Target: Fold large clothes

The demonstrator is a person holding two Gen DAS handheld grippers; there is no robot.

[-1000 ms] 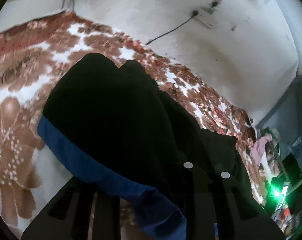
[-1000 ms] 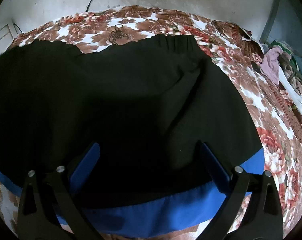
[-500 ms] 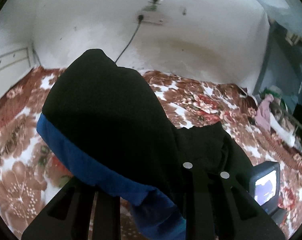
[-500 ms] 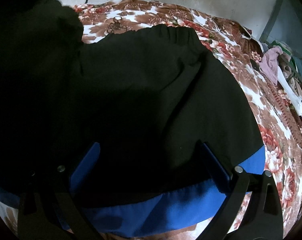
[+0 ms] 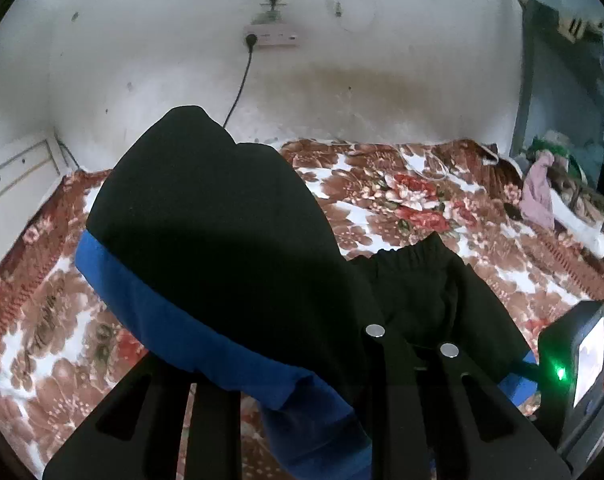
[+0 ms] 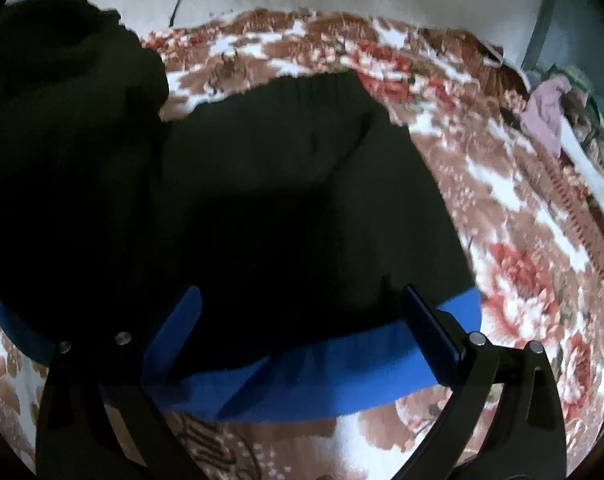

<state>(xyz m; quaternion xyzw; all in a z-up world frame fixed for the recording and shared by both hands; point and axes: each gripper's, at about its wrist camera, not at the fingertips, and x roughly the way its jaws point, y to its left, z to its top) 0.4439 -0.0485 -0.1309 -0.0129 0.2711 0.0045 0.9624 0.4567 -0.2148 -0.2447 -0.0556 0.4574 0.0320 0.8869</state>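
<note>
A large black garment (image 6: 294, 184) with a blue hem band (image 6: 341, 364) lies on a floral bedspread (image 6: 521, 280). My left gripper (image 5: 302, 368) is shut on its left part and holds it lifted, so the cloth (image 5: 222, 232) drapes over the fingers and hides their tips; the blue band (image 5: 154, 312) hangs along its lower edge. In the right wrist view this lifted part (image 6: 62, 128) rises at the left. My right gripper (image 6: 302, 320) is open over the blue hem; its blue-padded fingers (image 6: 429, 332) stand on either side of the cloth.
The bed (image 5: 401, 200) runs to a white wall with a socket and cable (image 5: 270, 38). Pink and white clothes (image 5: 541, 196) are piled at the right edge. The other gripper's lit screen (image 5: 585, 356) shows low on the right of the left wrist view.
My left gripper has lifted its part of the garment and swung it right, over toward the rest. My right gripper stays open over the hem and has shifted slightly.
</note>
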